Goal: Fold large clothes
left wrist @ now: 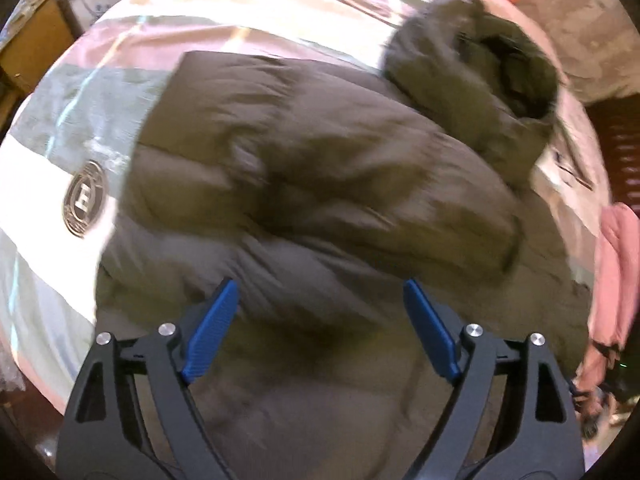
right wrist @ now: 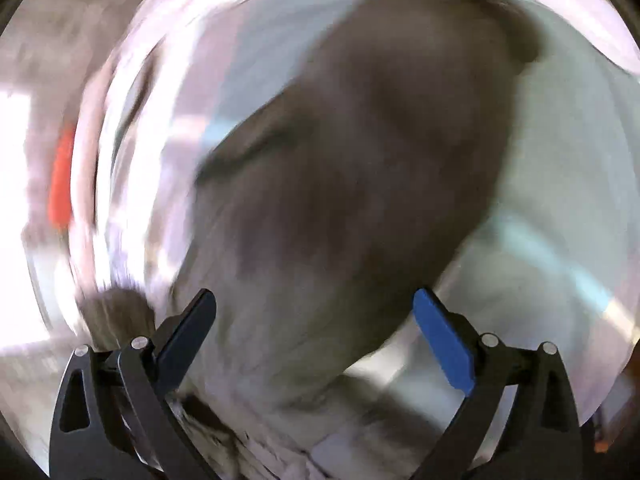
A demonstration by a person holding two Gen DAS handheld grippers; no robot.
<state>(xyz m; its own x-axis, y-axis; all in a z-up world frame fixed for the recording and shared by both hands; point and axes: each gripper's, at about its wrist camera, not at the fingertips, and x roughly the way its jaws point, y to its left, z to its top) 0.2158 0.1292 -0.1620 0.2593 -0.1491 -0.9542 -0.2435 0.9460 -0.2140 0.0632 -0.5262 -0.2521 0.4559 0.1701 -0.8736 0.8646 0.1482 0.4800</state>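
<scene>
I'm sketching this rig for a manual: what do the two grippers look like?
The left gripper has black angular arms with triangular cutouts, silver round pins, and two ribbed blue pads. The right gripper is built the same; one pad looks blue, the other dark.

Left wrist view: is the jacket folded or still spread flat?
Partly folded. The olive puffer jacket has a sleeve laid across its body and the hood bunched at the top, on the striped bedcover. Further folds: cannot tell.

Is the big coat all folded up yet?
Partly. A sleeve already lies across the coat on the bed. Nothing is in hand: the left gripper and right gripper are open above it. The hood still sticks out, so more folding remains.
</scene>
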